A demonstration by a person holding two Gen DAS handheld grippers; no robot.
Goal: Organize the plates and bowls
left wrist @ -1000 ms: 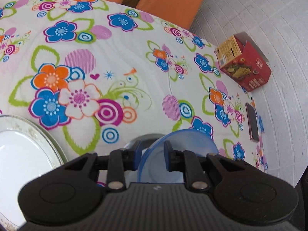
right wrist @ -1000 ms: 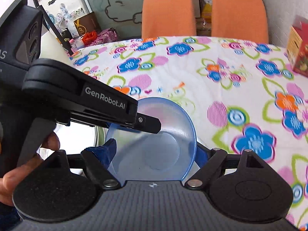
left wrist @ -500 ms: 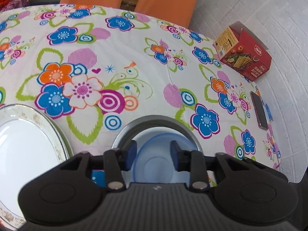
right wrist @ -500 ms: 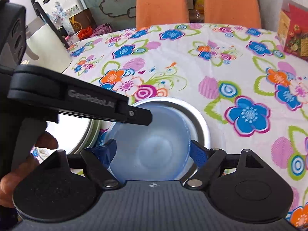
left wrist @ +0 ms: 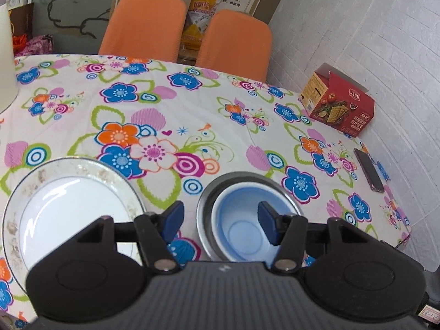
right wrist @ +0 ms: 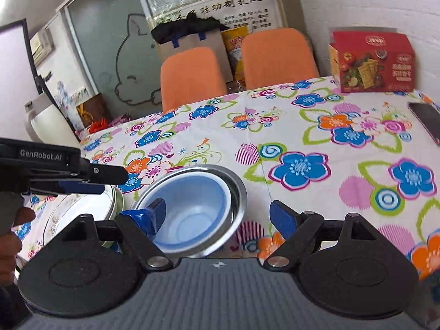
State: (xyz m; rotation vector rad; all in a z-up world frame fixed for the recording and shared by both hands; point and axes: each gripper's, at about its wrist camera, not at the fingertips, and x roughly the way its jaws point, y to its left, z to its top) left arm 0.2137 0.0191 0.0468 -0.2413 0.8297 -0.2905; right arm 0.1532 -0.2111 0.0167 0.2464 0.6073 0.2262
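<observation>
Since a second ago: released the blue bowl (left wrist: 244,220), left nested in the steel bowl (left wrist: 206,206), lower centre of frame. Lower left, plate (left wrist: 68,206) untouched beside the bowls. Left gripper (left wrist: 220,220) spread wide over the bowls, empty; right gripper (right wrist: 217,217) likewise wide, empty. Nesting step seemingly finished; next probably needs clearing the rims, then reaching left for the plate.

Right gripper (right wrist: 217,218) jaws wide apart, empty; blue bowl (right wrist: 189,214) nested in steel bowl (right wrist: 236,192) sits between them nearer the left finger, white plate (right wrist: 82,209) just left.
</observation>
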